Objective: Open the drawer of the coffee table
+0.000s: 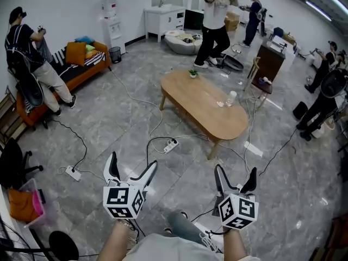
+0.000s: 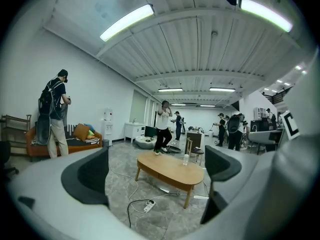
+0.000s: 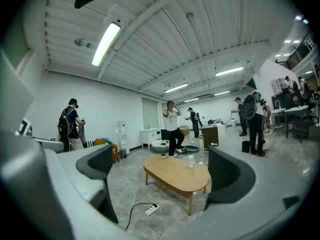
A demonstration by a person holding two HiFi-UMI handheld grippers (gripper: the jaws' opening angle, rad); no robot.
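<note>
Coffee table (image 1: 204, 105): an oval wooden top on slim legs, seen standing on the grey floor well ahead of both grippers, out of reach.
Drawer: no front or handle can be made out for certain; a darker band (image 2: 156, 175) under the top along the near long side, seen in the left gripper view, is judged the likeliest place for it.
On the top: a clear bottle (image 1: 231, 98) towards the near end and a small plant (image 1: 192, 73) at the far end.
Left gripper (image 1: 133, 162): held low in front of the body, jaws spread wide, nothing between them.
Right gripper (image 1: 235, 170): held beside it, jaws likewise wide apart and empty.
Floor between: a white power strip (image 1: 171, 144) and loose cables are laid across the way to the table.
Step in hand: the approach is judged to be under way; no contact with the table has been made.
Doing it well: the cables should be stepped over. The drawer front should be found before one gripper is lowered level with the band. The jaws should be closed on the handle or lip only, and the pull kept straight and slow so that the bottle is not upset.
Bystander: a person (image 1: 215, 20) stands beyond the far end, clear of the near side.
</note>
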